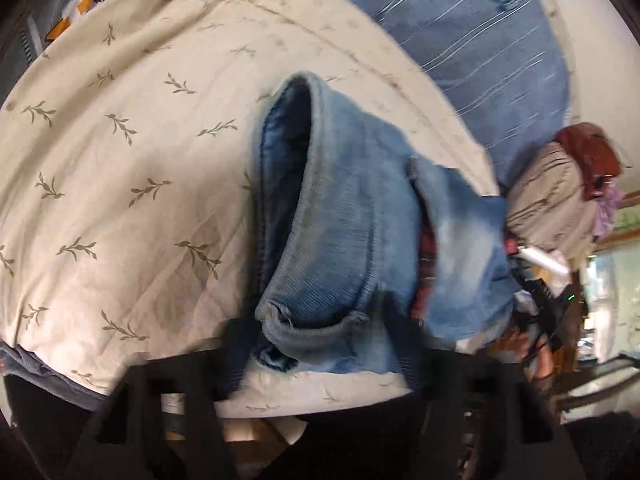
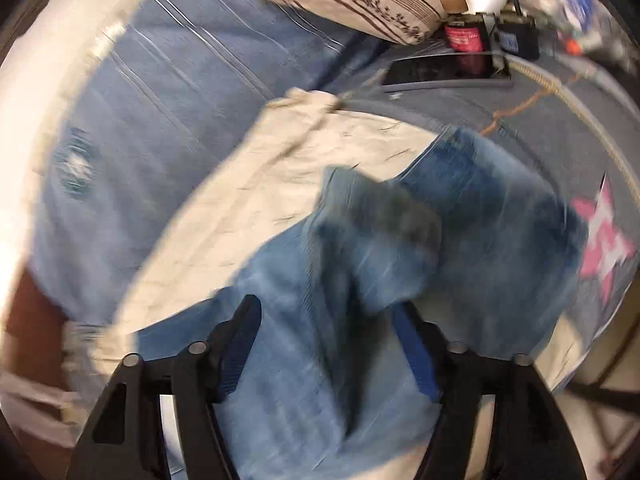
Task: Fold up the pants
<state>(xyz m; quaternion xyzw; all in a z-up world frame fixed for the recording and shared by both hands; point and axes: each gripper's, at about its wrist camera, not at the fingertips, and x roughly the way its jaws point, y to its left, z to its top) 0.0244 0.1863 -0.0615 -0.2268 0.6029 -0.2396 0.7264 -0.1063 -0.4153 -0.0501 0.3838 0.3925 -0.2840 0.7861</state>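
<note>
Right gripper (image 2: 326, 344), black two-finger w/ blue pads: jaws apart, denim lying between, pads not seen pressing; released. Left gripper (image 1: 324, 354): fingers either side of a hem, cloth sits in the gap; grip can't tell. Both point steeply down. Faded blue denim pants (image 2: 460, 240) lie bunched on cream leaf-print quilt (image 1: 120, 160), one leg doubled over, cuff gaping. Judged: fold part done, squaring and final fold left. Beyond: blue striped sheet (image 2: 180, 100).

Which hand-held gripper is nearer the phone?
Right. The phone lies on the bed beyond the right hand-held gripper, past the jeans. From the left hand-held gripper it isn't visible.
</note>
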